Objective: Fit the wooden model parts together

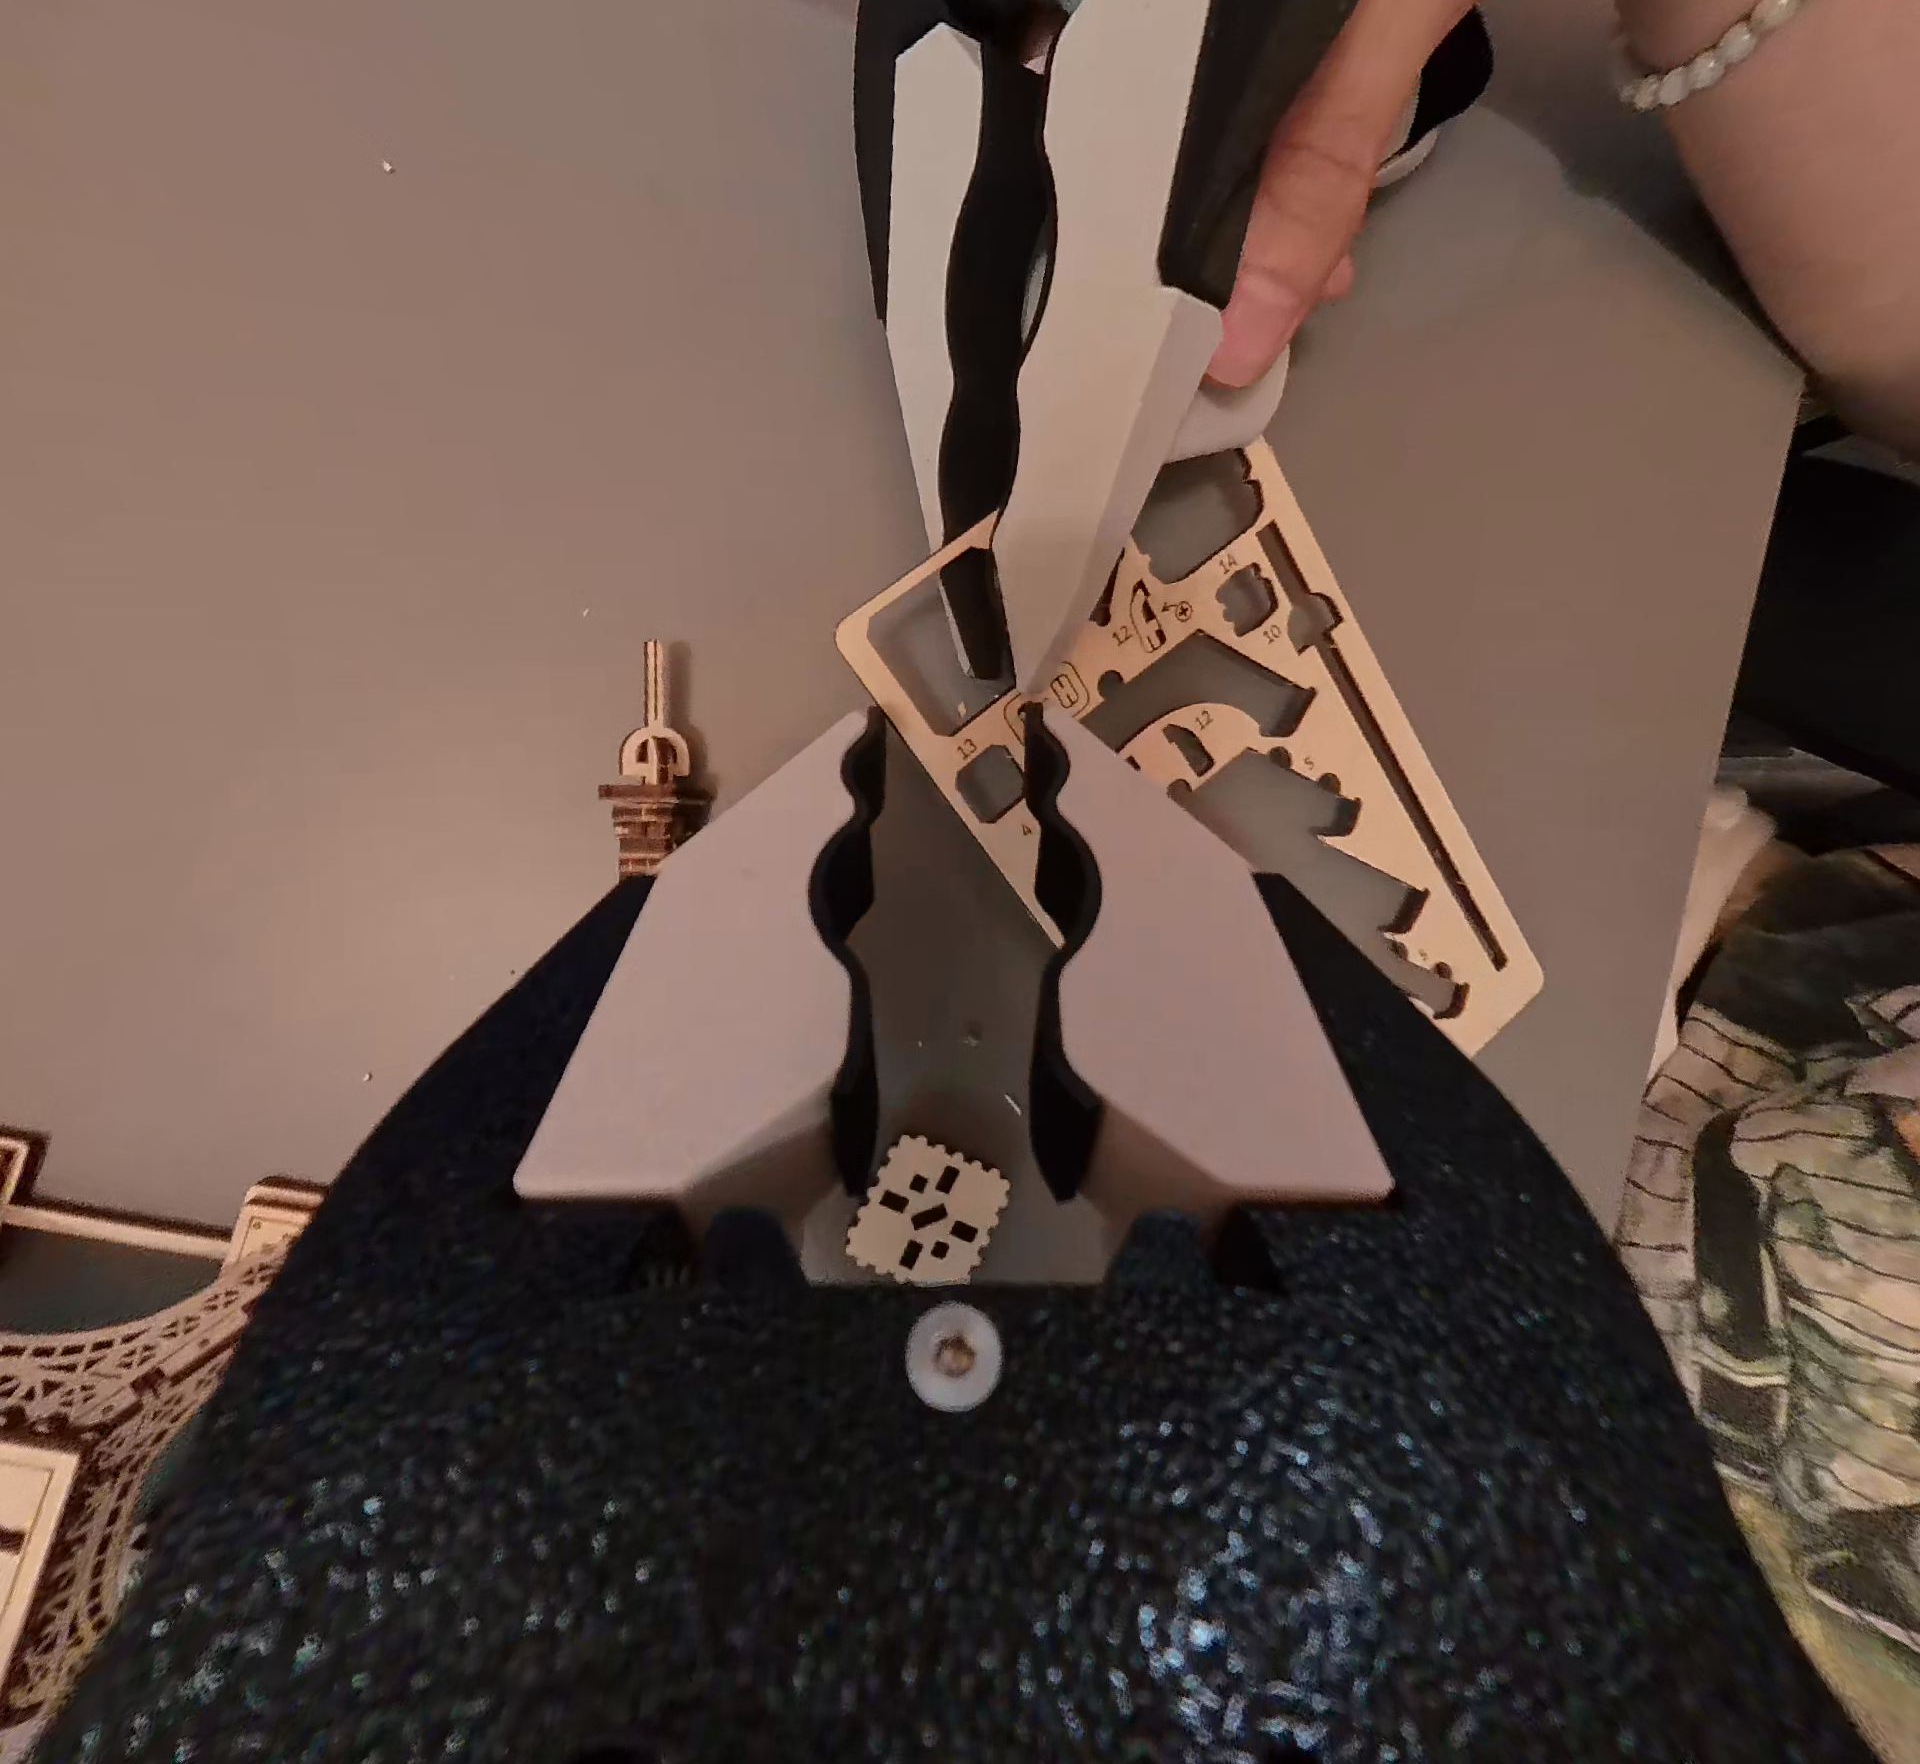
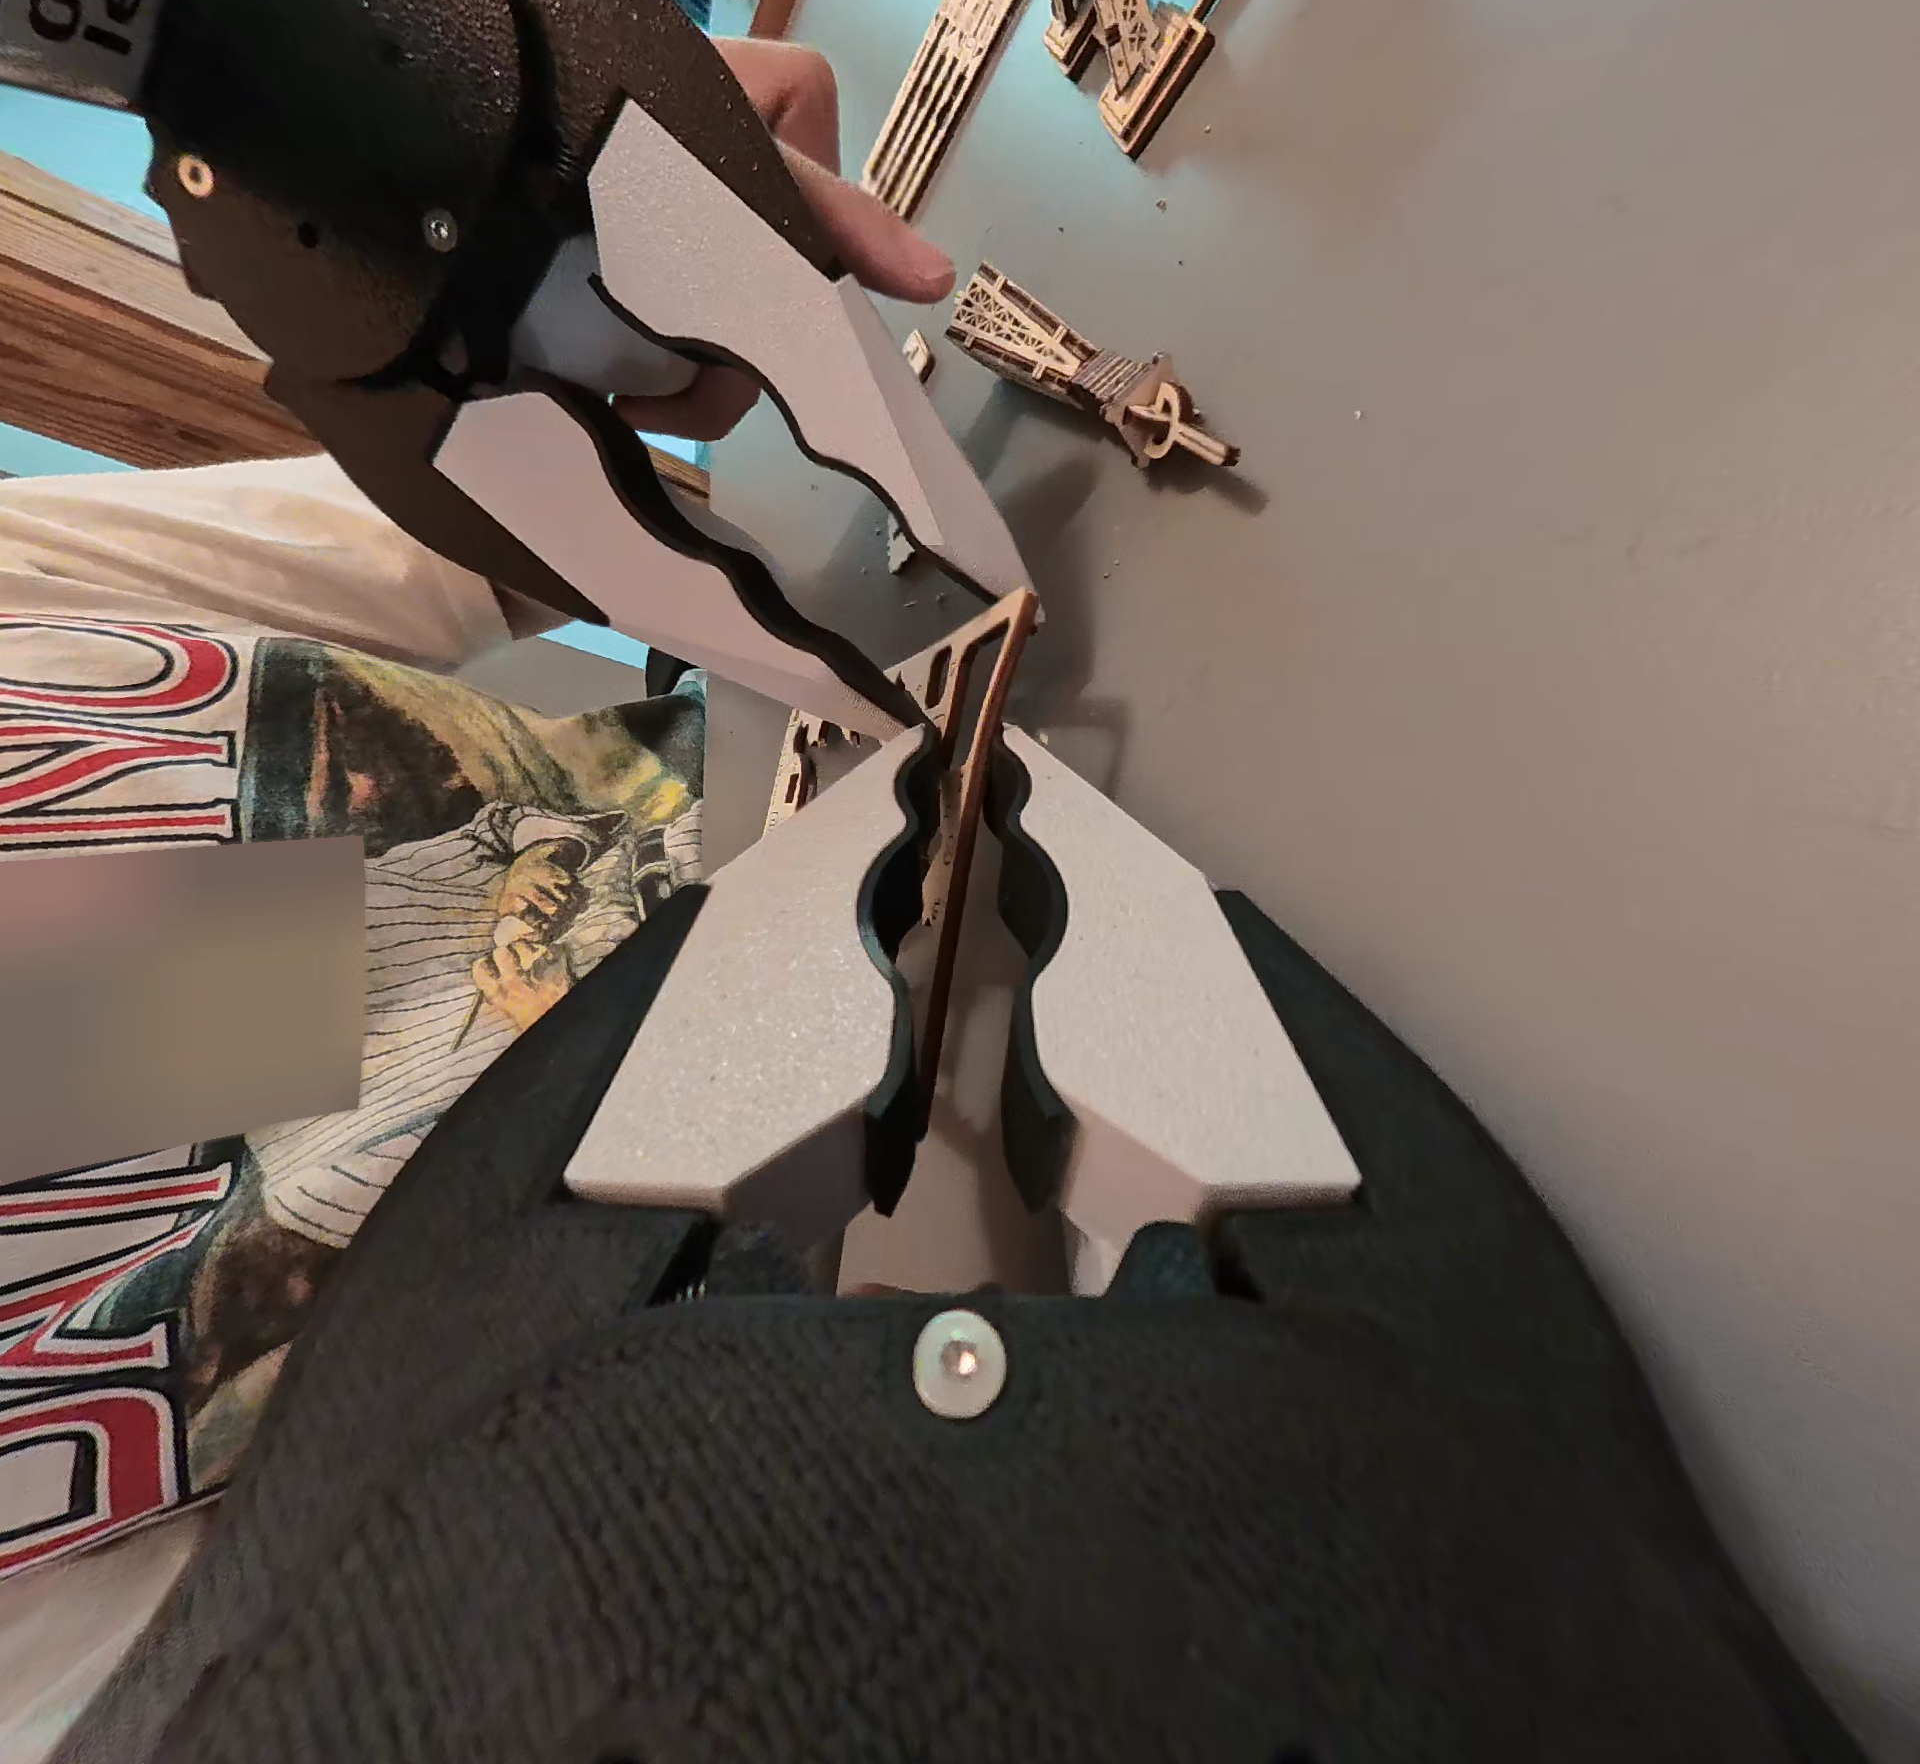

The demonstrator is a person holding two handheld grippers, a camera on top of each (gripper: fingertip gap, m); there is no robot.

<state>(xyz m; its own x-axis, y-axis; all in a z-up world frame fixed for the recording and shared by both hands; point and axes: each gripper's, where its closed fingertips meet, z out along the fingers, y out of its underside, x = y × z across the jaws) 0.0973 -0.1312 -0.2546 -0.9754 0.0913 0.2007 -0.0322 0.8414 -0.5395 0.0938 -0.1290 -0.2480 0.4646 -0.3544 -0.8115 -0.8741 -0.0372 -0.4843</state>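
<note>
Lying nearest, flat on the grey table: one small square wooden piece with toothed edges and dark slots, between the roots of the left gripper's fingers and touching neither.

Left gripper: jaws partly apart, holding nothing. The tip of its right-hand finger touches the near corner of the wooden sheet.

Wooden sheet: pale laser-cut parts frame, lifted clear of the table and tilted. Most of its cut-outs are bare, with the table showing through. A few small parts and one long thin strip sit in place in the frame.

Right gripper: jaws narrow, closed on the sheet, which passes edge-on between the black wavy pads. It reaches in from the far side, carried by a hand with a bead bracelet at the wrist.

Tower spire section: assembled, lying on the table to the left, just beyond the left gripper's left-hand finger.

Tower base: assembled lattice arches, well apart from the grippers, with a flat slatted wooden panel beside it.
</note>
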